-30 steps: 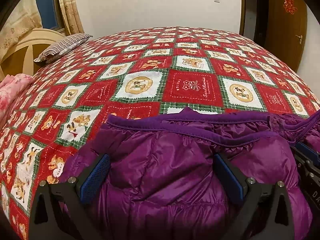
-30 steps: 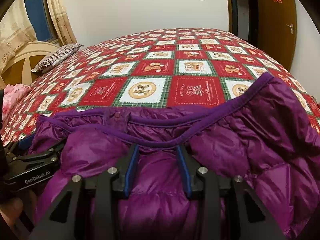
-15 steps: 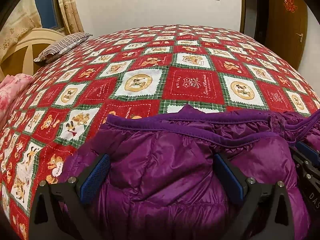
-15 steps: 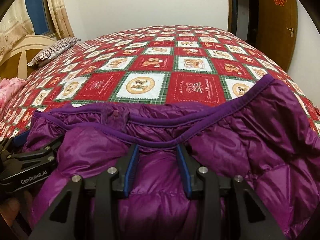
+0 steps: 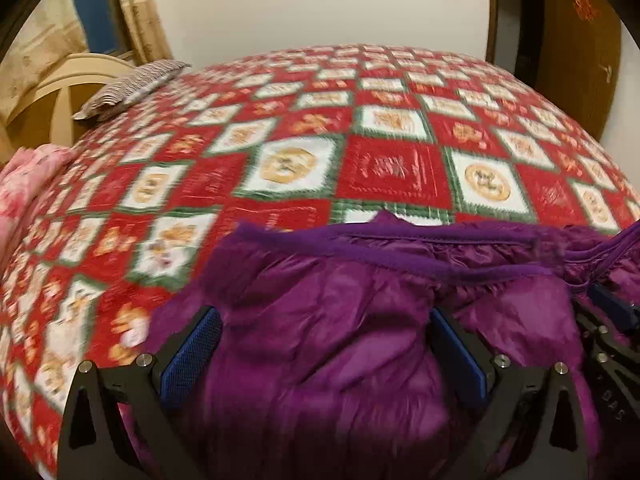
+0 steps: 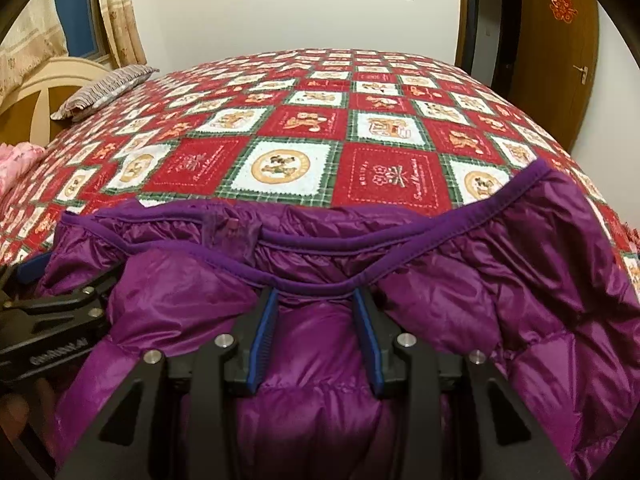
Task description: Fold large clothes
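Observation:
A shiny purple puffer jacket (image 5: 340, 320) lies bunched at the near edge of the bed; it also fills the bottom of the right wrist view (image 6: 480, 280). My left gripper (image 5: 324, 340) stands wide open, with a bulge of jacket between its blue pads (image 5: 192, 348). My right gripper (image 6: 316, 320) is shut on a fold of the jacket just below its trimmed hem (image 6: 320, 284). The left gripper's body shows at the left edge of the right wrist view (image 6: 52, 320).
The bed's red, white and green patchwork quilt (image 6: 320, 128) stretches ahead. A striped pillow (image 6: 104, 88) lies at the far left by a cream headboard (image 6: 36, 92). Pink fabric (image 5: 24, 188) lies at the left edge. A wooden door (image 6: 560, 60) stands at right.
Both grippers have moved with the jacket, and the left wrist view is now motion-blurred. The jaws of both look unchanged.

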### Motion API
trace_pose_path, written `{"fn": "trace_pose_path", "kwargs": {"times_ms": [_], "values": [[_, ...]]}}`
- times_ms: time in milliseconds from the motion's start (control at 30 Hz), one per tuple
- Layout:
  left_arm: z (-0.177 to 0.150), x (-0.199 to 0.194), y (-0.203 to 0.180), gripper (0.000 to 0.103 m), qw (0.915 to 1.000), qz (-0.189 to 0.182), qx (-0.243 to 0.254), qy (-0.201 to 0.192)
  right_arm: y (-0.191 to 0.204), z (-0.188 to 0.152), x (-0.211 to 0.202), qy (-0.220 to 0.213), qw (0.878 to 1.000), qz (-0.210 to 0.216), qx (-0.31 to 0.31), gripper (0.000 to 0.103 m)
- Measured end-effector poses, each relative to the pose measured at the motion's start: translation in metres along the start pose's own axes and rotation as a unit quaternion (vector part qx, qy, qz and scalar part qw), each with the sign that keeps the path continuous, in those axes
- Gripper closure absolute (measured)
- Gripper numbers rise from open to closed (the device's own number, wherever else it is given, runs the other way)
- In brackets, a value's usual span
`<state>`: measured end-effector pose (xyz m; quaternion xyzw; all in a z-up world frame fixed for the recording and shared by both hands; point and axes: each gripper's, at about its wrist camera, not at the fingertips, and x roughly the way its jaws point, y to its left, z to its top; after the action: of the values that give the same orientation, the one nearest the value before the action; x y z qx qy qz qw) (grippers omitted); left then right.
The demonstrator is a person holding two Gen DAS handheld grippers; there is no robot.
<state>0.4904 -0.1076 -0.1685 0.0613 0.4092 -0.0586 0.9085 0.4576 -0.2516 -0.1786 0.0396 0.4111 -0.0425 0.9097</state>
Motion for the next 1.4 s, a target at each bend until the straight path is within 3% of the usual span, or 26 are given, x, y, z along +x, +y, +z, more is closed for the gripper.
{"fn": "trace_pose_path", "kwargs": {"times_ms": [67,200,367,467,1267,1400], "values": [[-0.005,-0.033,0.007,0.001,0.9994,-0.02,-0.003,-0.027,0.001,-0.003,-0.019,-0.008,1.0,-0.001,0.002,0.058],[-0.026,-0.069,0.015,0.001,0.9972,-0.017,0.0,-0.073,0.019,-0.018,-0.065,-0.057,0.998,0.005,-0.009,0.057],[-0.051,-0.037,0.011,0.001,0.9994,0.017,0.013,-0.028,0.037,-0.041,-0.049,-0.037,0.999,-0.02,-0.026,0.055],[-0.059,-0.034,0.01,0.001,0.9988,0.02,0.011,-0.043,0.042,-0.047,-0.04,-0.04,0.998,-0.035,-0.041,0.054],[-0.06,-0.025,0.008,0.001,0.9989,0.027,0.005,-0.039,0.046,-0.049,-0.03,-0.036,0.997,-0.057,-0.049,0.053],[-0.058,-0.026,0.012,0.001,0.9996,0.015,0.005,-0.025,0.047,-0.048,-0.03,-0.035,0.996,-0.059,-0.05,0.053]]}}
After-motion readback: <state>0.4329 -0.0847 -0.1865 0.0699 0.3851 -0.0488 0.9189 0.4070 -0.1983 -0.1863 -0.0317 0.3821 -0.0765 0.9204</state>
